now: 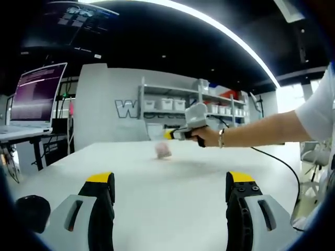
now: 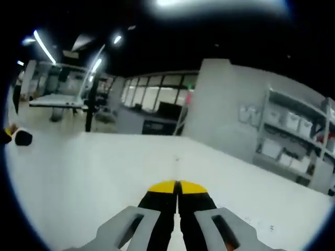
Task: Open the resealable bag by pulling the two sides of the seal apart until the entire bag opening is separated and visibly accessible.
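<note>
Bare white table (image 1: 172, 193), far edge near.

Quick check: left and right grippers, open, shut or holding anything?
Left gripper: open, jaws wide apart above the white table, holding nothing.
Right gripper: shut, yellow tips pressed together, nothing visible between them.

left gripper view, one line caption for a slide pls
Left gripper open above the white table, while a person's hand holds the right gripper over a blurred pink object.
</note>
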### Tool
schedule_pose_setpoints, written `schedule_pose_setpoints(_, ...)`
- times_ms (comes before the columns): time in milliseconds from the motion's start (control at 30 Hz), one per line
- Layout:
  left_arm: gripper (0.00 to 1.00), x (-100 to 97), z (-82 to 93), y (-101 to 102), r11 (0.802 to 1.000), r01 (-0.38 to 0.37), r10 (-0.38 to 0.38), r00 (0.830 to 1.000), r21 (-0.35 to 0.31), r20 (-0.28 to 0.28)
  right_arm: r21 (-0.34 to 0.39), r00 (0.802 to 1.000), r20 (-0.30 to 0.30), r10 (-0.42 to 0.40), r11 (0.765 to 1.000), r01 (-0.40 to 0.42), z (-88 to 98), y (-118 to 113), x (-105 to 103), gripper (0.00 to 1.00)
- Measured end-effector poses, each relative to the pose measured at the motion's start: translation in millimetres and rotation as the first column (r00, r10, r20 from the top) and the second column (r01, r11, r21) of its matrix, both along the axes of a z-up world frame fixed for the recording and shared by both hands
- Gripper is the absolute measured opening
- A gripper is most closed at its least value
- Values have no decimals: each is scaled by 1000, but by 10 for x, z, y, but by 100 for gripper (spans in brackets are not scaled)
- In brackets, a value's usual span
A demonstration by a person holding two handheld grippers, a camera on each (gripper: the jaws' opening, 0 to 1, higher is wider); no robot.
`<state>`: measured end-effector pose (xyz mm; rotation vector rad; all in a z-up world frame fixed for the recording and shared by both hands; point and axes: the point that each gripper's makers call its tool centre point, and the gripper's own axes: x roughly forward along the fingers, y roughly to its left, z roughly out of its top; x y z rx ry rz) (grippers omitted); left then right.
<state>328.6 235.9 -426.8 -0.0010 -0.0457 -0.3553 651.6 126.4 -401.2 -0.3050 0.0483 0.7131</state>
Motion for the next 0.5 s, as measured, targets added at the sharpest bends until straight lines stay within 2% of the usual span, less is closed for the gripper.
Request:
schedule_pose_setpoints(167,86,-24,22,1,1000,-4,4,1000,2,4,30,1000,-9,7,1000,-7,49,-10,-32,0)
schedule_pose_setpoints(500,86,-65,54,-54,1000,3,-3,1000,5,12,56,1000,10,6,998,-6,211,-66,-127,0)
